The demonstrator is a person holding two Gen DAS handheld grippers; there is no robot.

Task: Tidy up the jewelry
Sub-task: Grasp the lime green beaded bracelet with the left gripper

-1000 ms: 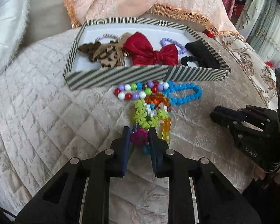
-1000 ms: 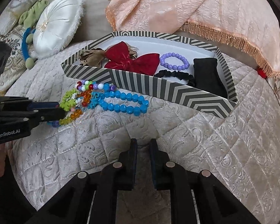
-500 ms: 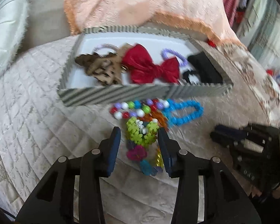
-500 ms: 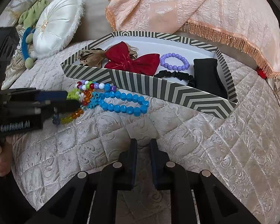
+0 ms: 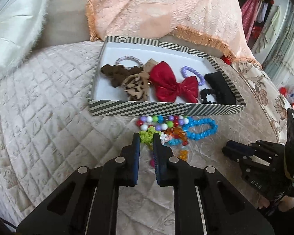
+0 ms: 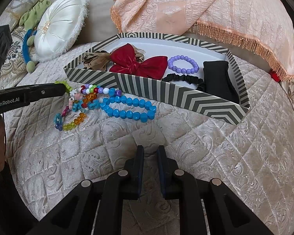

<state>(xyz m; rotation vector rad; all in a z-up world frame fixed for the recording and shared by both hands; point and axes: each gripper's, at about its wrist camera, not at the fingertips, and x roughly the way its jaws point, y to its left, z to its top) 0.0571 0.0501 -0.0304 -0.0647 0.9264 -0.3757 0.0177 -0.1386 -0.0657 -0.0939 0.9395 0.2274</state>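
Left wrist view: your left gripper (image 5: 146, 140) has just closed on the green bracelet (image 5: 146, 135). Light, floppy, tangled; expect neighbouring strands to drag. Right gripper (image 6: 150, 152) shut, empty.

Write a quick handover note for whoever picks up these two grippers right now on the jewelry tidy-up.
Left gripper: jaws have just closed, pinching the green bracelet at the pile's edge.
Right gripper: shut, empty, over the quilt.
In the striped box: red bow, purple bracelet, black scrunchie.
Left to do: the blue bracelet and the other bead strands lie outside, in front of the box.
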